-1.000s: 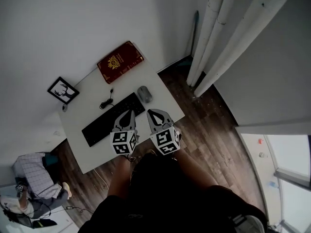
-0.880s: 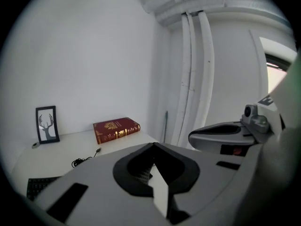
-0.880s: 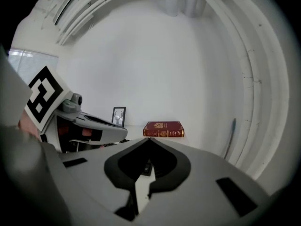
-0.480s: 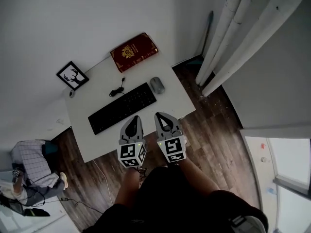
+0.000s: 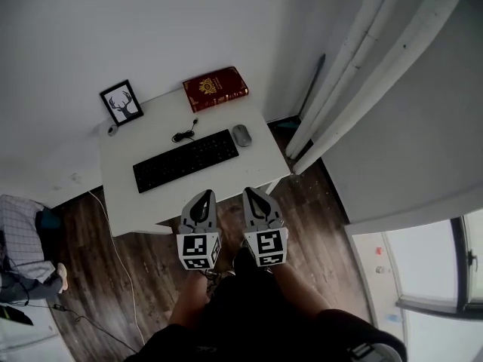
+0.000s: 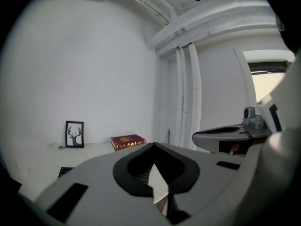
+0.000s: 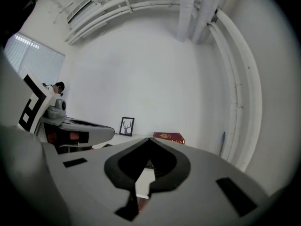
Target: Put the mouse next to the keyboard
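Observation:
A grey mouse [image 5: 241, 135] lies on the white desk [image 5: 128, 194], just off the right end of the black keyboard [image 5: 185, 160]. My left gripper [image 5: 203, 197] and right gripper [image 5: 251, 195] hang side by side in front of the desk's near edge, over the wooden floor, both shut and empty. In the left gripper view the jaws [image 6: 153, 145] meet at their tips, and the right gripper shows at the right. In the right gripper view the jaws [image 7: 151, 139] are closed too, with the keyboard partly hidden behind them.
A dark red book [image 5: 215, 88] lies at the desk's far right corner, and a framed deer picture [image 5: 121, 102] leans on the wall at far left. The keyboard's coiled cable [image 5: 183, 134] rests behind it. White curtains [image 5: 355, 74] hang to the right. Clothes lie on the floor at left [image 5: 19, 232].
Both grippers have drawn back from over the keyboard and desk front to beyond the desk's near edge, still shut. The mouse and keyboard have stayed in place.

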`<state>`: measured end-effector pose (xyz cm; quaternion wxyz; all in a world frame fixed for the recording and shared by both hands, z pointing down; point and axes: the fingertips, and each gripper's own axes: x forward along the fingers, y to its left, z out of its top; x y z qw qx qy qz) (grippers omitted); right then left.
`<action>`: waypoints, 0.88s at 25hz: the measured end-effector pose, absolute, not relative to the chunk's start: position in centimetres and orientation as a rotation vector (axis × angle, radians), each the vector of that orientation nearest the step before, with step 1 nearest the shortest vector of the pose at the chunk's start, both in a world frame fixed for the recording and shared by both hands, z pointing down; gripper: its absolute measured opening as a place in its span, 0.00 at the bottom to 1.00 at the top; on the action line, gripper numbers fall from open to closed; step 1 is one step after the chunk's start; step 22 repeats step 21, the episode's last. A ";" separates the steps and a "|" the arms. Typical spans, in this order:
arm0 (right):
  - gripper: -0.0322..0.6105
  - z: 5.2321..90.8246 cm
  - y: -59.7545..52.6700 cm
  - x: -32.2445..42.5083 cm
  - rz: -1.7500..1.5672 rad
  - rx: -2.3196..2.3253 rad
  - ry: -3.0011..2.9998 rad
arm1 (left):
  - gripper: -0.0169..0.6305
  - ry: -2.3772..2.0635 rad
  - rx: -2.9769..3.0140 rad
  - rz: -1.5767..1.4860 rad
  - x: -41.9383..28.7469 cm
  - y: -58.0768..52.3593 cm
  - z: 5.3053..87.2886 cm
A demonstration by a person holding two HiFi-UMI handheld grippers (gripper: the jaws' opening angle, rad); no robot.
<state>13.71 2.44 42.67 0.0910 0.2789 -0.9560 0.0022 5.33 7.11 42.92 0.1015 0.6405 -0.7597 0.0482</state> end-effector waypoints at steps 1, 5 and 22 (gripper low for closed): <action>0.08 42.5 3.3 14.1 -0.003 0.828 -2.840 | 0.03 -2.247 1.886 0.130 5.5 7.9 42.9; 0.08 42.4 6.1 15.9 -0.033 0.806 -2.840 | 0.03 -2.279 1.852 0.088 6.1 10.7 42.6; 0.08 40.6 8.9 17.7 -0.181 0.784 -2.853 | 0.03 -2.298 1.934 0.087 8.7 13.8 41.6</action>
